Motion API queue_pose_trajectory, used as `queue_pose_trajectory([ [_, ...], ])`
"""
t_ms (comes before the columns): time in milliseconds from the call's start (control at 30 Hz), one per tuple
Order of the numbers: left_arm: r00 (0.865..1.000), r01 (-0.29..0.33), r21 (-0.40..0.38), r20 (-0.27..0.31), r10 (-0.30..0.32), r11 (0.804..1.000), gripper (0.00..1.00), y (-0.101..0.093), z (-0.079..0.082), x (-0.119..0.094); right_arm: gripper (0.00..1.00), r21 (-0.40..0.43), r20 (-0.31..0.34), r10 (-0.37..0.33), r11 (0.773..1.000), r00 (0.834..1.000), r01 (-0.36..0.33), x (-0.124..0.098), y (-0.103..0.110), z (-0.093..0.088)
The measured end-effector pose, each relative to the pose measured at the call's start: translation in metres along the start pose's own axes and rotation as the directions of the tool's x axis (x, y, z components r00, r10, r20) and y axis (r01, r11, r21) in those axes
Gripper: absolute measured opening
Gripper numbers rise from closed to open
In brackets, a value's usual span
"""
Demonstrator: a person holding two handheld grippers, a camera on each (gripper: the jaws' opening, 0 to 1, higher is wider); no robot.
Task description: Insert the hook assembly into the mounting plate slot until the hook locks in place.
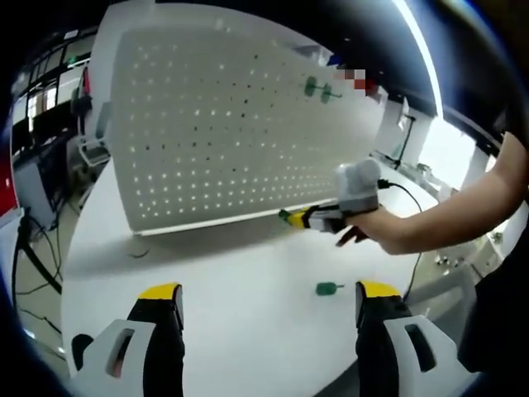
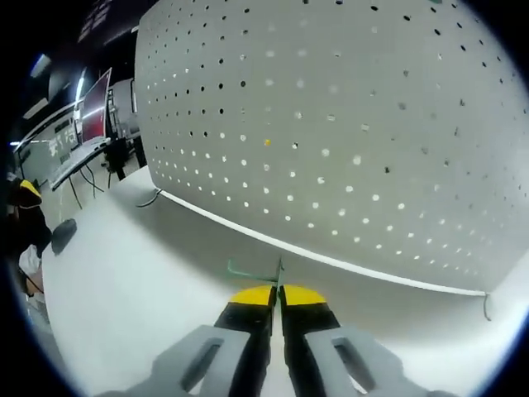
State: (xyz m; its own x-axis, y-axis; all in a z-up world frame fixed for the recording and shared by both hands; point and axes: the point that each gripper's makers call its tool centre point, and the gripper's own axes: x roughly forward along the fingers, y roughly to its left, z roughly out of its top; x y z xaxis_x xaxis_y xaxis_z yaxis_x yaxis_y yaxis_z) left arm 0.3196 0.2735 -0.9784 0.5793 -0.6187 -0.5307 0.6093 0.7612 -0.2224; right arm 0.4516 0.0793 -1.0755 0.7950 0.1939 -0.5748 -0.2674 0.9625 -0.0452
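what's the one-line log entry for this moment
right gripper shut on green hook, near pegboard | left gripper open | spare hook on table

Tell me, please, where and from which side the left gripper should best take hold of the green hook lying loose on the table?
The green hook lies flat on the white table, just ahead of the open left gripper. It is probably best taken from above, jaws closing across its broader left end rather than the thin prong pointing right.

White pegboard (image 1: 240, 124) dotted with holes, green hooks (image 1: 321, 89) on it, another green hook (image 1: 328, 289) on the white surface (image 1: 248, 314).
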Motion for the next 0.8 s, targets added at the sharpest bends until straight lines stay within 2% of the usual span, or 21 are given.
queue_pose_trajectory([
  [333, 0.999, -0.019, 0.018, 0.025, 0.019, 1.000, 0.87, -0.004, 0.009, -0.014, 0.00, 0.010, 0.053, 0.003, 1.000, 0.999, -0.004, -0.021, 0.001, 0.019],
  [800, 0.997, -0.034, 0.035, 0.066, 0.032, 0.999, 0.87, -0.017, 0.022, -0.027, 0.00, 0.036, 0.109, 0.021, 0.999, 0.994, -0.025, -0.055, 0.003, 0.034],
])
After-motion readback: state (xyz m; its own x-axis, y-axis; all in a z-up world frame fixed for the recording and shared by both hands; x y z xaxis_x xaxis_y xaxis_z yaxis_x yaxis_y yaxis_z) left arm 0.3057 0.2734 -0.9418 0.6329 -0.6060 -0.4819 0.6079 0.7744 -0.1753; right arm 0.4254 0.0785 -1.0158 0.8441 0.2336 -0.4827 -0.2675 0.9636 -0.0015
